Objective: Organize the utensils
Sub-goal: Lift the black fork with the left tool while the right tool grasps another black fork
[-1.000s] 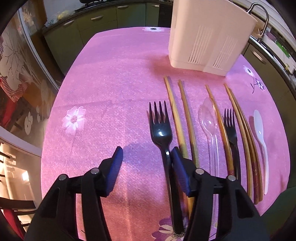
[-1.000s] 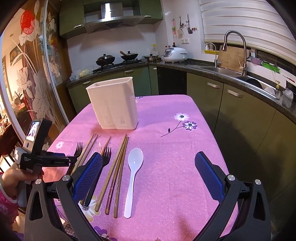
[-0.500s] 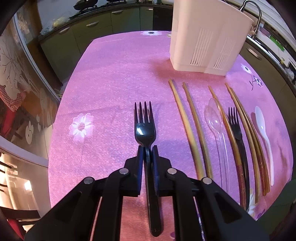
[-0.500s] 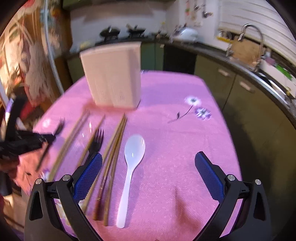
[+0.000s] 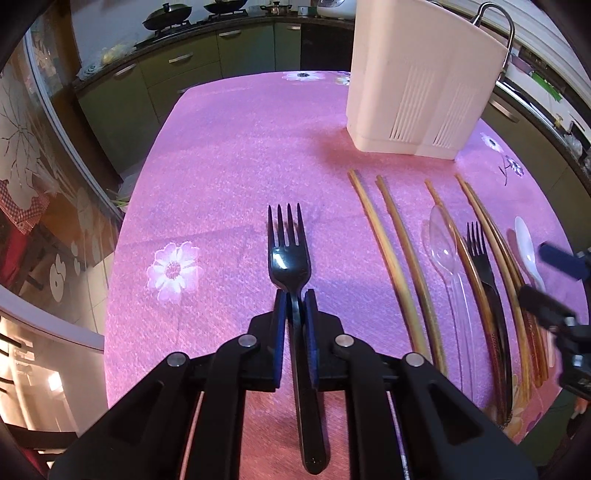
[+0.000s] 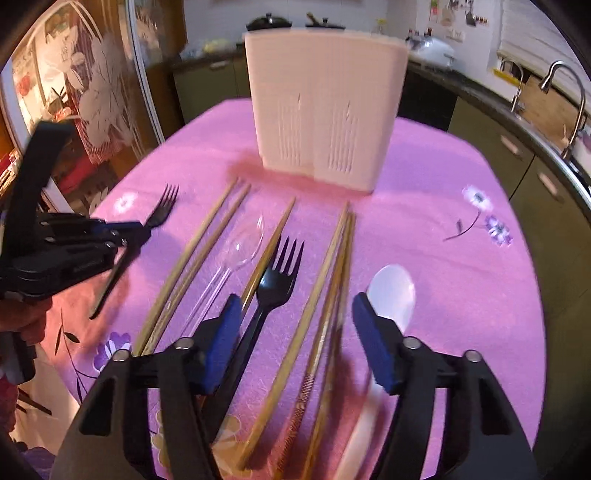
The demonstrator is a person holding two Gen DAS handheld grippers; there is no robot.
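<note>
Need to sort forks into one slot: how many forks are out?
2. One black fork is clamped in the left gripper; the other fork lies on the tablecloth among the chopsticks. None looks hidden.

A pink flowered cloth (image 5: 236, 155) covers the counter; green cabinets (image 5: 177, 70), pans (image 5: 166, 18) and a faucet (image 6: 569, 96) stand behind.

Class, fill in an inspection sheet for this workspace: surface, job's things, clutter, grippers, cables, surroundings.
Surface: pink flowered tablecloth.
Job's things: white utensil holder upright at the far end; chopsticks, clear spoon, black fork and white spoon lying in a row.
Clutter: nothing seen.
Grippers: left gripper shut on a second black fork; right gripper jaws have just been closing, apart, astride the chopsticks, pads not touching them.
Cables: nothing seen.
Surroundings: green kitchen cabinets, faucet, pans on stove.
</note>
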